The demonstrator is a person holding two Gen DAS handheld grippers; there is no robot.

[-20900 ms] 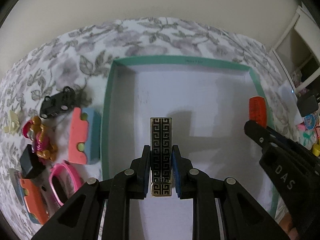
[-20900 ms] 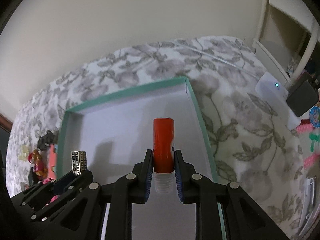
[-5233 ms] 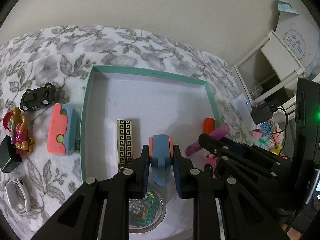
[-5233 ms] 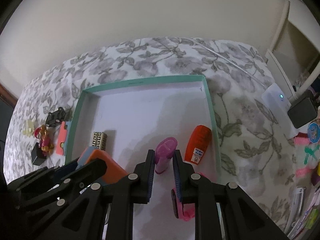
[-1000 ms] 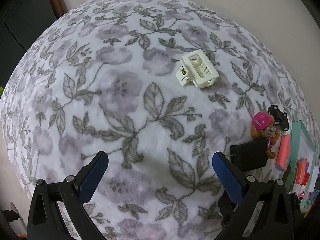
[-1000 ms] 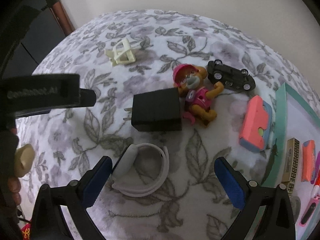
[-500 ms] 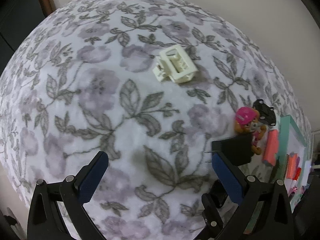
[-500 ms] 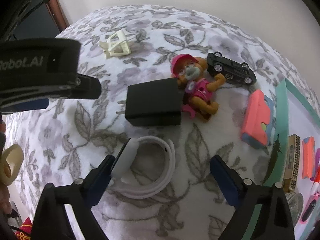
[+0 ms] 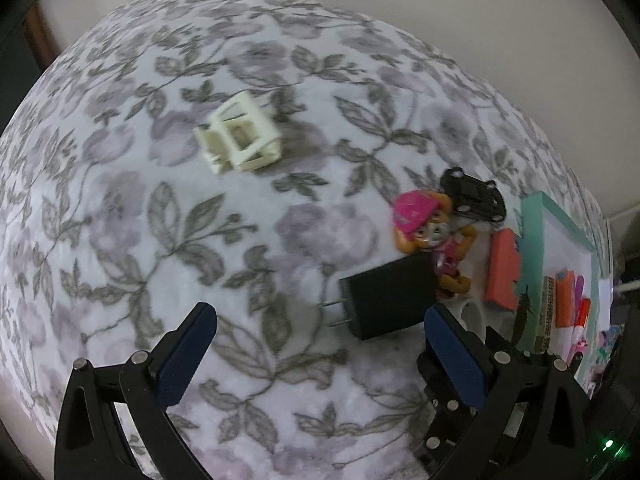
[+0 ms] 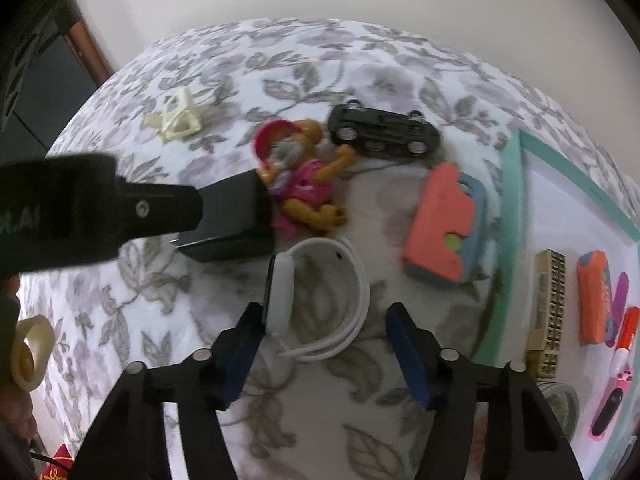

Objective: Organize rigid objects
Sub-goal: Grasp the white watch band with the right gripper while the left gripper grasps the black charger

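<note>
The right gripper (image 10: 324, 344) is held wide, its jaws flanking the white band (image 10: 320, 300). The left gripper (image 9: 320, 352) is spread wide too, the black charger (image 9: 388, 300) at its one o'clock, apparently untouched.

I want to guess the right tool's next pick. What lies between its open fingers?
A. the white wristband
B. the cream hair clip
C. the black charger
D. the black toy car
A: in the right wrist view the white wristband sits between the open fingers of the right tool.
</note>
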